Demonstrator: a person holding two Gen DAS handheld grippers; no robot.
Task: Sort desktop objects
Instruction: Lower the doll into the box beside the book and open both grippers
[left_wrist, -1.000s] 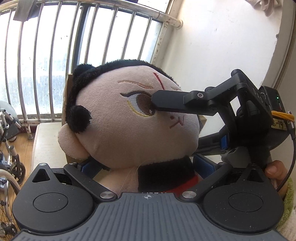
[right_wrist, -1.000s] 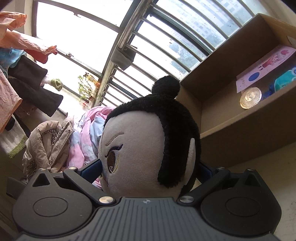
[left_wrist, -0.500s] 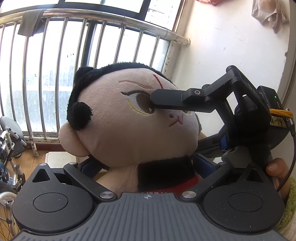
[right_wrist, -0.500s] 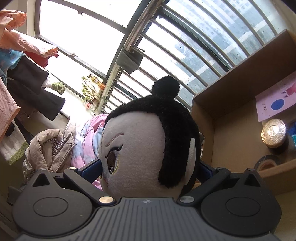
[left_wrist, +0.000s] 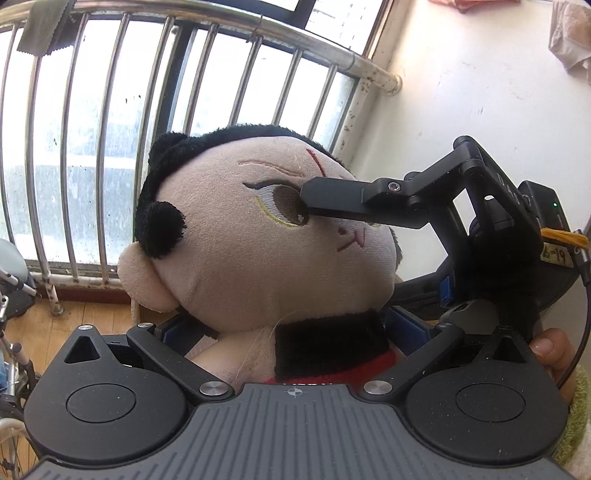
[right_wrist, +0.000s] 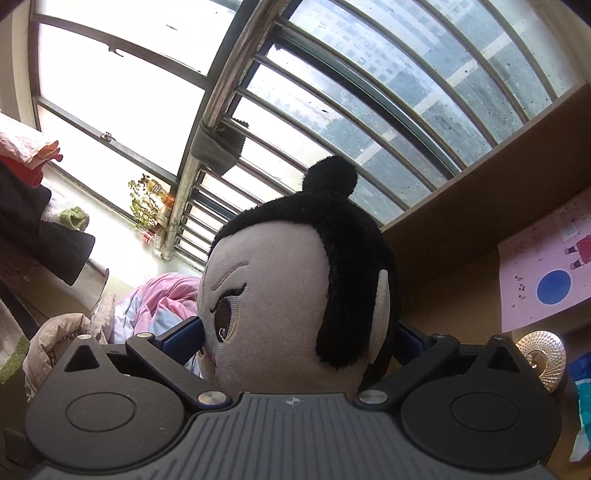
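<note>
While the left gripper (left_wrist: 295, 328) clamps the plush doll (left_wrist: 258, 243) at the neck, its blue pads pressing both sides, the doll's head fills the left wrist view before the window bars (left_wrist: 110, 129); from the right, the right gripper (right_wrist: 299, 332) pinches the head across face and back, one finger (left_wrist: 340, 201) over the eye; a cardboard box (right_wrist: 461, 258) stands behind at right.
</note>
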